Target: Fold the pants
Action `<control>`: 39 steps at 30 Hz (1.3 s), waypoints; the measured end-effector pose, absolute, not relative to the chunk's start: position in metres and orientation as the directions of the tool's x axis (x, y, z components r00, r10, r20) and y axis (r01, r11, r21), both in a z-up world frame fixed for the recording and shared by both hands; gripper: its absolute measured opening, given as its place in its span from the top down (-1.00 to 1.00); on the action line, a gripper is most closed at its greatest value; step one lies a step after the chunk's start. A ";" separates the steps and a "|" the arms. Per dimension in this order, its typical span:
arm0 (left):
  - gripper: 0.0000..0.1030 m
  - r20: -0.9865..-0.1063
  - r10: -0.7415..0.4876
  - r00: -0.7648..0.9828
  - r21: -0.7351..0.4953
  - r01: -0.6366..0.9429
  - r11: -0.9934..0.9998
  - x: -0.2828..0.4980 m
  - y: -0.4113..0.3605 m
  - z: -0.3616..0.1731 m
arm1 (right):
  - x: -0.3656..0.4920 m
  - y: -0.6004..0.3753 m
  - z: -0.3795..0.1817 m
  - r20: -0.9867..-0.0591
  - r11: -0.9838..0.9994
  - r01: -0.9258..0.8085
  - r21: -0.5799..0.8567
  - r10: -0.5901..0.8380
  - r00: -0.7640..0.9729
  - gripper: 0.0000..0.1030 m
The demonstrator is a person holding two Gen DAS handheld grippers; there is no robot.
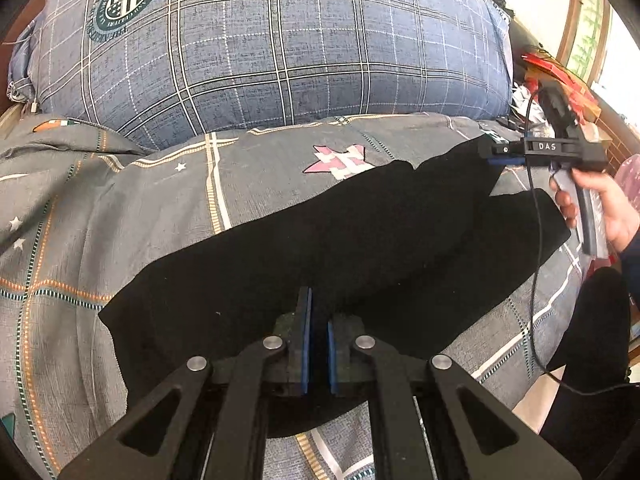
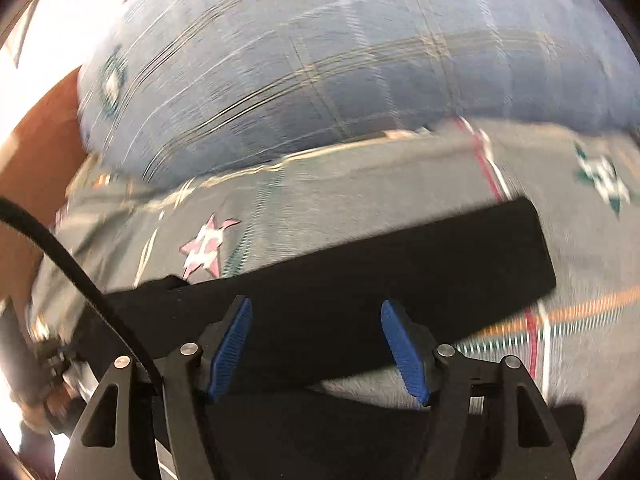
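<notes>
Our left gripper [image 1: 316,320] fingers pinch the pants [image 1: 320,240] at 6 o'clock, anchoring the fold on the bed [image 1: 160,200]. Right gripper [image 2: 316,344] fingers are spread, nothing held; we judge it's free to regrasp.

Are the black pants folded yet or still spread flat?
Partly folded. The black pants lie as a long band on the bedspread, with one layer overlapping another at the far end.

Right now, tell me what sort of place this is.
Probably a bedroom. The black pants lie on a bed under a gray patterned sheet, with a big blue plaid pillow or folded quilt behind, and household clutter by a window.
</notes>
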State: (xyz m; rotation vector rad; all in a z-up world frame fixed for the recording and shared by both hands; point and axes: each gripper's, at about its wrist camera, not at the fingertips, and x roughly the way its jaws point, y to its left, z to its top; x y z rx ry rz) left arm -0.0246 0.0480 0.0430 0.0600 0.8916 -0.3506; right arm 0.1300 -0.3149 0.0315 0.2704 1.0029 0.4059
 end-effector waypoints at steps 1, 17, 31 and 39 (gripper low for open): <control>0.88 -0.771 -0.272 0.575 -0.087 0.328 0.940 -0.024 0.047 0.043 | 0.126 -0.322 0.031 -0.746 0.884 -0.183 0.431 0.463 0.478 -0.39; 0.88 -0.786 -0.262 0.560 -0.090 0.316 0.945 -0.020 0.047 0.035 | 0.135 -0.364 -0.004 -0.685 0.802 -0.024 0.596 0.524 0.506 0.93; 0.88 -0.760 -0.303 0.575 -0.114 0.341 0.933 -0.049 0.058 0.044 | 0.006 -0.377 0.052 -0.636 0.822 -0.116 0.557 0.513 0.577 0.91; 0.60 -0.781 -0.343 0.522 -0.244 0.249 0.937 -0.064 0.067 0.012 | -0.005 -0.350 0.022 -0.776 0.924 -0.091 0.371 0.362 0.516 0.39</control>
